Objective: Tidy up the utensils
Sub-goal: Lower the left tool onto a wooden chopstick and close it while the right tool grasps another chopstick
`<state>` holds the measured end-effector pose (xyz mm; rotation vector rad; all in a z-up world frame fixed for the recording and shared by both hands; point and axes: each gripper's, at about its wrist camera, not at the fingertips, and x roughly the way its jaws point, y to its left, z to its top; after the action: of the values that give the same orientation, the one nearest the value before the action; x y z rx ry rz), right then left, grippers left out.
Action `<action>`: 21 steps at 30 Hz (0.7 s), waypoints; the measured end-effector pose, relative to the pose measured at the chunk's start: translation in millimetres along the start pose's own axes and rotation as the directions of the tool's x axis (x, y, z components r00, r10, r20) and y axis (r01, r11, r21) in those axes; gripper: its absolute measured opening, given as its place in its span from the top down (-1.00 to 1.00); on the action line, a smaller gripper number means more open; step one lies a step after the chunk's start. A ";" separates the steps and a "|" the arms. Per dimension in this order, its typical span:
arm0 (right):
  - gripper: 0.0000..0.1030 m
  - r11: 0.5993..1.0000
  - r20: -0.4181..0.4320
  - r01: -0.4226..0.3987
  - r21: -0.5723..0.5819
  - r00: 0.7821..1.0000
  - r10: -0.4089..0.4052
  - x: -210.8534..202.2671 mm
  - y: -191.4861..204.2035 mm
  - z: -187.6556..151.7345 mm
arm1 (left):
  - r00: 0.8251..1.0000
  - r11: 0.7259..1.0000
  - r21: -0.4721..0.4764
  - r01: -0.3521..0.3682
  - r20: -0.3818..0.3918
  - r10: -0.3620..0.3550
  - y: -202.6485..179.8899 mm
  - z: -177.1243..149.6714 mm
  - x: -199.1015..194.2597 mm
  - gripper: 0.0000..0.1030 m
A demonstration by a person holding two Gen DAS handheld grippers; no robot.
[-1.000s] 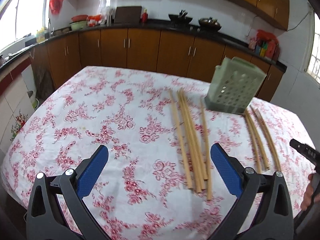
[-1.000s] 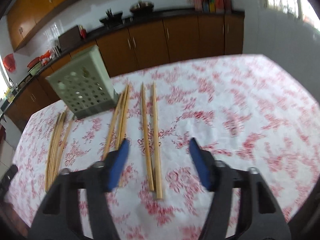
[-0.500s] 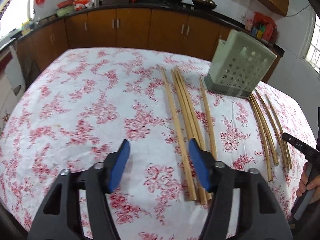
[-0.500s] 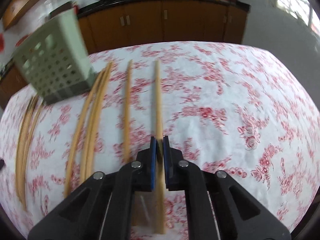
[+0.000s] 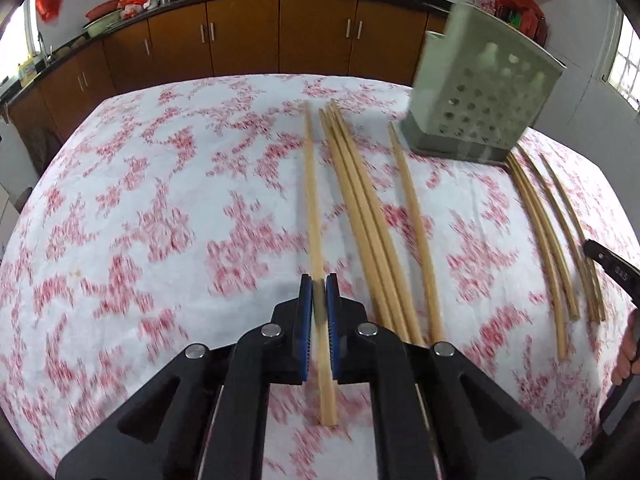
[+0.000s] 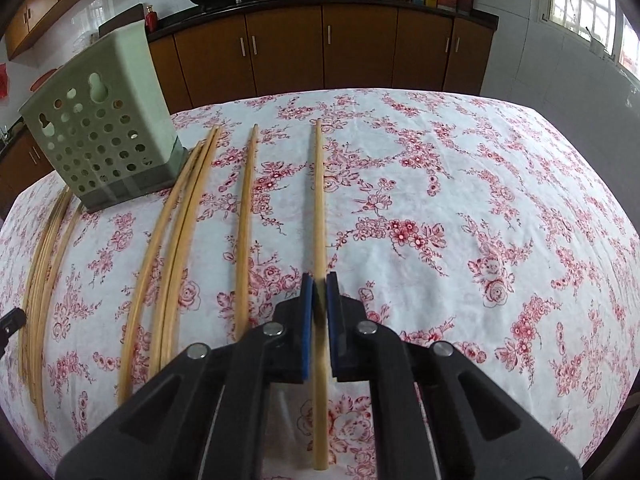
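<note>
We pinch one chopstick [image 5: 313, 216] w/ left gripper [image 5: 319, 294], another [image 6: 319, 200] w/ right gripper [image 6: 319, 292], fingers clamped near ends for lifting into green holder [image 6: 104, 140] on worktop [image 6: 480, 200].

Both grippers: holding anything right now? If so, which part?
Each is shut on one chopstick lying on the tablecloth. Left gripper grips the leftmost chopstick near its near end; right gripper grips the rightmost chopstick, likewise near the near end.
</note>
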<state>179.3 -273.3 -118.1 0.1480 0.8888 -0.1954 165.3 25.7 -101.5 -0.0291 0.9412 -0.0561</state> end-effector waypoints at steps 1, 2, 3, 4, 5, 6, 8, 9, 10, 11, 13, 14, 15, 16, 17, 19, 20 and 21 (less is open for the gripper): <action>0.84 1.000 0.000 -0.001 0.002 1.000 0.001 2.3 -0.1 2.6 | 1.000 1.000 -0.001 -0.017 0.005 0.017 3.4 5.8 4.3 0.86; 0.84 1.000 0.000 -0.002 0.007 1.000 0.002 7.9 -0.2 7.9 | 0.999 0.999 -0.007 -0.031 0.010 0.031 8.1 12.1 9.2 0.86; 0.84 1.000 0.003 -0.001 0.012 1.000 0.001 11.3 -2.1 11.3 | 0.999 0.999 -0.015 -0.041 0.014 0.041 11.8 16.5 12.7 0.86; 0.84 1.000 0.007 0.004 0.015 1.000 -0.004 12.6 -4.0 13.3 | 0.999 0.998 -0.028 -0.048 0.018 0.048 17.4 22.4 16.9 0.86; 0.84 1.000 0.012 0.013 0.023 1.000 -0.013 14.4 -6.7 15.8 | 0.999 0.998 -0.038 -0.048 0.022 0.049 22.6 26.2 19.8 0.86; 0.84 0.999 0.017 0.014 0.030 1.000 -0.015 15.1 -9.7 17.4 | 0.999 0.998 -0.043 -0.046 0.026 0.047 25.8 29.3 22.4 0.86; 0.84 0.999 0.019 0.012 0.039 1.000 -0.013 16.7 -14.4 20.3 | 0.999 0.999 -0.030 -0.037 0.036 0.038 28.7 31.4 24.4 0.85; 0.84 0.999 0.017 0.010 0.042 1.000 -0.010 16.4 -15.2 20.2 | 0.999 0.999 -0.019 -0.034 0.039 0.034 28.8 30.6 24.7 0.85; 0.84 0.999 0.017 0.009 0.041 1.000 -0.010 15.1 -15.2 19.2 | 0.999 1.000 -0.008 -0.030 0.044 0.030 29.8 27.0 21.8 0.85; 0.81 0.999 0.018 0.010 0.037 1.000 -0.011 13.6 -14.9 17.2 | 0.998 1.000 0.000 -0.026 0.049 0.026 30.0 25.3 20.4 0.84; 0.80 1.000 0.023 0.011 0.024 1.000 -0.011 10.1 -14.2 12.8 | 0.998 1.000 0.015 -0.012 0.061 0.011 30.4 17.2 15.8 0.82; 0.80 1.000 0.026 0.010 0.020 1.000 -0.010 6.6 -14.6 8.9 | 0.998 1.000 0.018 -0.006 0.064 0.004 31.1 14.0 14.0 0.79; 0.80 1.000 0.026 0.008 0.019 1.000 -0.009 4.8 -14.5 7.1 | 0.998 1.000 0.017 0.003 0.064 -0.004 32.1 12.2 12.7 0.76; 0.80 1.000 0.026 0.006 0.019 1.000 -0.006 3.6 -14.5 5.2 | 0.998 1.000 0.016 0.010 0.064 -0.011 33.0 9.8 11.1 0.75; 0.80 1.000 0.024 0.002 0.020 1.000 -0.003 1.7 -14.8 3.2 | 0.998 1.000 0.017 0.010 0.064 -0.011 32.6 7.4 9.6 0.74; 0.80 1.000 0.023 0.000 0.019 1.000 0.000 -1.8 -14.9 -0.6 | 0.998 1.000 0.018 0.008 0.064 -0.009 33.0 6.0 8.2 0.74; 0.80 1.000 0.024 0.000 0.018 1.000 -0.001 -2.5 -14.7 -2.5 | 0.998 1.000 0.018 0.008 0.063 -0.009 32.7 5.4 7.4 0.74; 0.80 1.000 0.024 0.001 0.017 1.000 -0.001 -4.0 -14.5 -4.3 | 0.998 1.000 0.017 0.007 0.063 -0.008 32.7 4.8 6.4 0.74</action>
<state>170.2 -286.1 -118.3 0.1609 0.8636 -0.2054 174.2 58.0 -105.4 -0.0184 0.8772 -0.0698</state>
